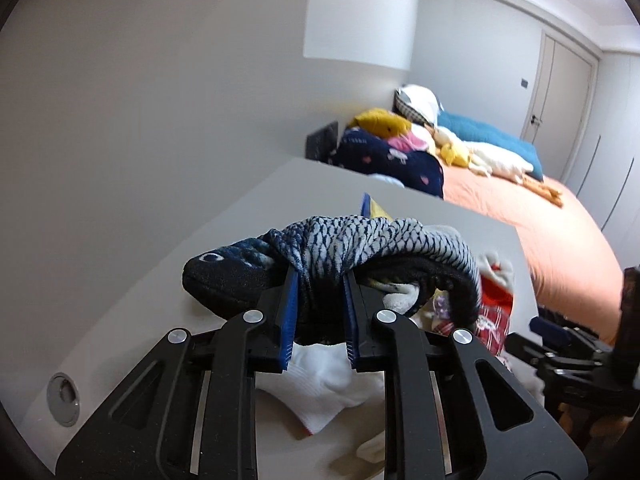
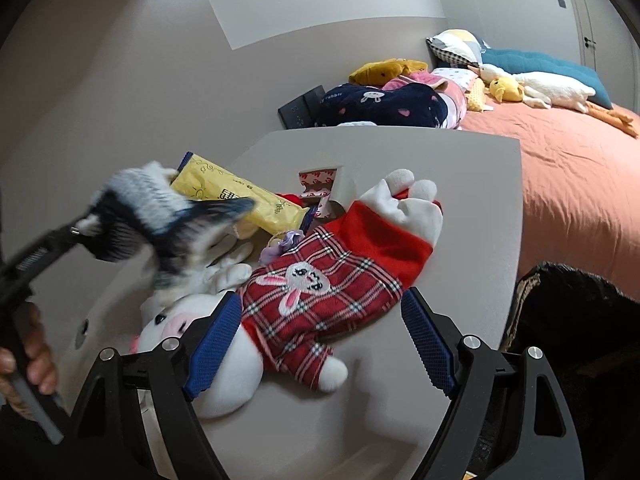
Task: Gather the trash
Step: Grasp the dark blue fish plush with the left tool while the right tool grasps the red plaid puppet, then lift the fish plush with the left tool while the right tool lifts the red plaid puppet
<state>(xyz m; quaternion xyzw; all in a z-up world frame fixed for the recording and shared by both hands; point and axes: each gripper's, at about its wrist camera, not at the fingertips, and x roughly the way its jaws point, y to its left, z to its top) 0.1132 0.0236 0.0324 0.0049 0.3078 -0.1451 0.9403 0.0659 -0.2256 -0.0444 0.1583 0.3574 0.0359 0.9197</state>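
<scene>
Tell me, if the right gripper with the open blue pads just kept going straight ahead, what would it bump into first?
Most likely the white plush rabbit in the red plaid outfit: the open right gripper points down at it, its body lying on the table between the pads. Depth is hard to judge.

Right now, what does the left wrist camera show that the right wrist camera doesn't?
Only the left wrist view shows the left gripper shut on the fish-pattern sock close up, and a white sock beneath it. Only the right wrist view shows the open right gripper over the plush rabbit and the whole yellow packet. Both show the table and the orange bed.
</scene>
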